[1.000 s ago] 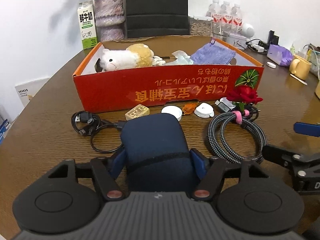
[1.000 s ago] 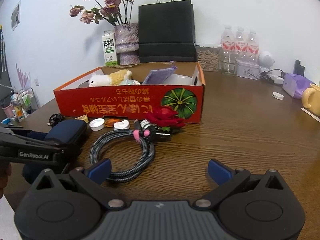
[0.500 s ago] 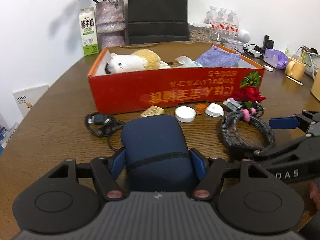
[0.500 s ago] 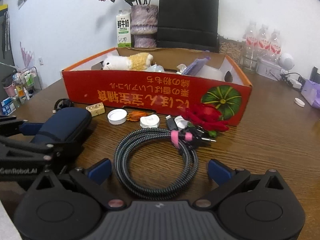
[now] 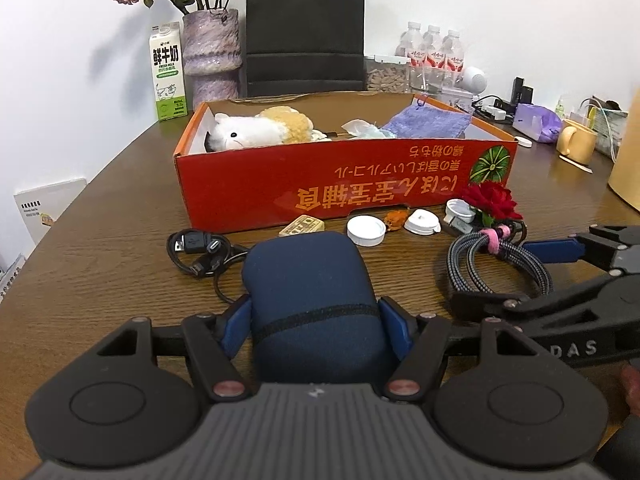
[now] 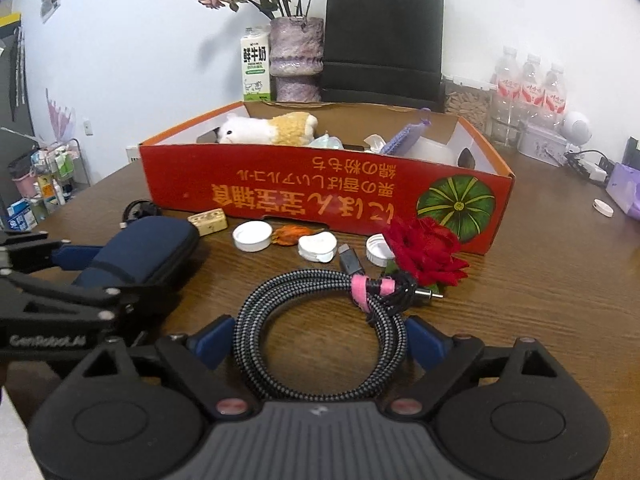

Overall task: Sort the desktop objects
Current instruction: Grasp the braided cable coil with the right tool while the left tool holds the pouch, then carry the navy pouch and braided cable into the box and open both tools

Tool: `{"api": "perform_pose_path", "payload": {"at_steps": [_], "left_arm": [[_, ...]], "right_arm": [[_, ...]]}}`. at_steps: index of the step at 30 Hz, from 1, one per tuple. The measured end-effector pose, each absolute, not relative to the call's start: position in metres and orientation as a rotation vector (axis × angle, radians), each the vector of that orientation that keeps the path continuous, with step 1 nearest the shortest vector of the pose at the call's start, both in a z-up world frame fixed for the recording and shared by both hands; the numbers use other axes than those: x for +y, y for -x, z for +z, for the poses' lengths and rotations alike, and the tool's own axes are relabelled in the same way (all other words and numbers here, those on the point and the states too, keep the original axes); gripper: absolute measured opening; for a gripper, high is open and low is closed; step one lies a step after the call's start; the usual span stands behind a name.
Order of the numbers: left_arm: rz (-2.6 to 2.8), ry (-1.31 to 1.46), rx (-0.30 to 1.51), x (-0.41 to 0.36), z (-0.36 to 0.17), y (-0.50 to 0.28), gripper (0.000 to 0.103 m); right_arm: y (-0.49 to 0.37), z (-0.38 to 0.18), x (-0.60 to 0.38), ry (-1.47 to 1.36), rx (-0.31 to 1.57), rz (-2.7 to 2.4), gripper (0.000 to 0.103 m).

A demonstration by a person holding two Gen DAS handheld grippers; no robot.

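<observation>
My left gripper [image 5: 314, 326] is shut on a dark blue zip case [image 5: 308, 280], which also shows in the right wrist view [image 6: 144, 248]. My right gripper [image 6: 316, 338] is open with its blue pads either side of a coiled braided cable [image 6: 320, 320], seen too in the left wrist view [image 5: 496, 268]. The red cardboard box [image 5: 344, 184] stands behind, holding a plush toy [image 5: 256, 130] and a purple cloth [image 5: 428, 124]. A red fabric rose [image 6: 424, 252], white caps [image 6: 252, 236], a small tan block [image 6: 208, 220] and a black USB cable [image 5: 196, 250] lie in front of the box.
A milk carton [image 5: 168, 72], a vase of dried flowers [image 5: 212, 56], a black paper bag [image 5: 304, 28], water bottles [image 5: 432, 54] and a yellow mug [image 5: 576, 140] stand at the back and right of the wooden table [image 5: 100, 248].
My right gripper has moved forward and left until its open pads straddle the coiled cable. My left gripper has kept its hold on the blue case and lifted its view slightly.
</observation>
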State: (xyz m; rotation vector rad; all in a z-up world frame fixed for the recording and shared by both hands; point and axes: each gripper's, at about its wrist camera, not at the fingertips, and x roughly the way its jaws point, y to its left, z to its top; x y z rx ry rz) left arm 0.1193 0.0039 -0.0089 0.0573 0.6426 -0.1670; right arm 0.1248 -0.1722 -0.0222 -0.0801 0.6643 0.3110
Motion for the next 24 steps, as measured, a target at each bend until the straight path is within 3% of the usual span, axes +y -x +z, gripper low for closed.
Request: {"api": "perform_pose_path", "payload": {"at_steps": [24], "left_arm": [[-0.162, -0.04, 0.424, 0.007, 0.057, -0.119, 0.067]], "right_arm": [[-0.11, 0.057, -0.172, 0.095, 0.412, 0.321, 0.09]]}}
